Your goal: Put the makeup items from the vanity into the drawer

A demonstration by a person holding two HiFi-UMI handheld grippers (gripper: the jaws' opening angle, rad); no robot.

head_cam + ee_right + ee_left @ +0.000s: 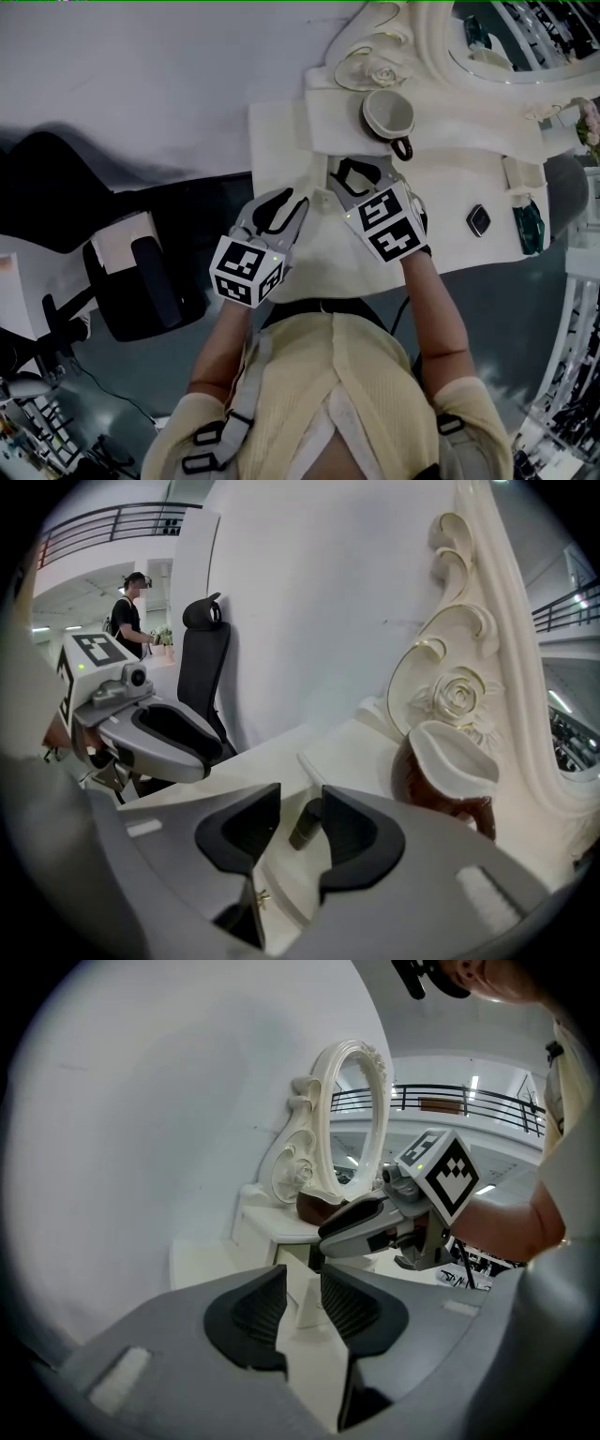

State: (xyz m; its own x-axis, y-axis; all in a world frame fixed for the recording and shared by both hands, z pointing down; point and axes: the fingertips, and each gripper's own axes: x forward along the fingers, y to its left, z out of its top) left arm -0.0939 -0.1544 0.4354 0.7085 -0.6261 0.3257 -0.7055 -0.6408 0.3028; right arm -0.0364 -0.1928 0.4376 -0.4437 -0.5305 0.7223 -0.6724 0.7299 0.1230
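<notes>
In the right gripper view a small dark tube [306, 825] lies on a white surface just beyond my right gripper [300, 808]. It shows in the gap between the jaws, and the pads stand apart from it. In the head view my right gripper [354, 178] hovers over the white vanity [450, 183], just below a brown cup [387, 112]. My left gripper [284, 211] hangs beside it at the left, over the pulled-out drawer [314, 267], open with nothing between its pads [352, 1302]. A black compact [479, 220] and a green bottle [528, 225] rest on the vanity's right side.
The ornate mirror [506, 37] rises behind the cup [450, 771]. A small gold knob [262, 897] shows under my right jaws. A black office chair [141, 281] stands left of the vanity. A person [127, 611] stands far off in the background.
</notes>
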